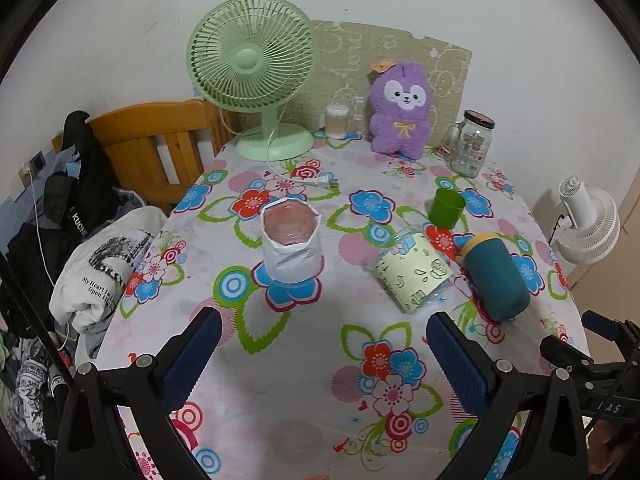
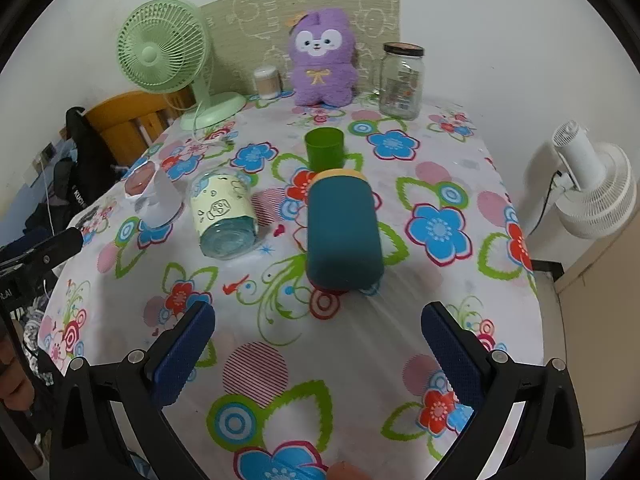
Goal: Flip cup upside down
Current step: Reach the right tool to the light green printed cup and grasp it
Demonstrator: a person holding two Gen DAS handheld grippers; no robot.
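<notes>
Tongs, left (image 1: 324, 336) and right (image 2: 318, 330), hover wide above tablecloth (image 2: 352, 344), teal cup (image 2: 342, 236) ungrasped.

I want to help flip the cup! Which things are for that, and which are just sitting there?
For the job: teal cup, green cup, glass cup lying on its side, left gripper, right gripper.

Just lying about: green fan, purple plush, jar, paper-wrapped cup, cotton swabs, white fan.
</notes>
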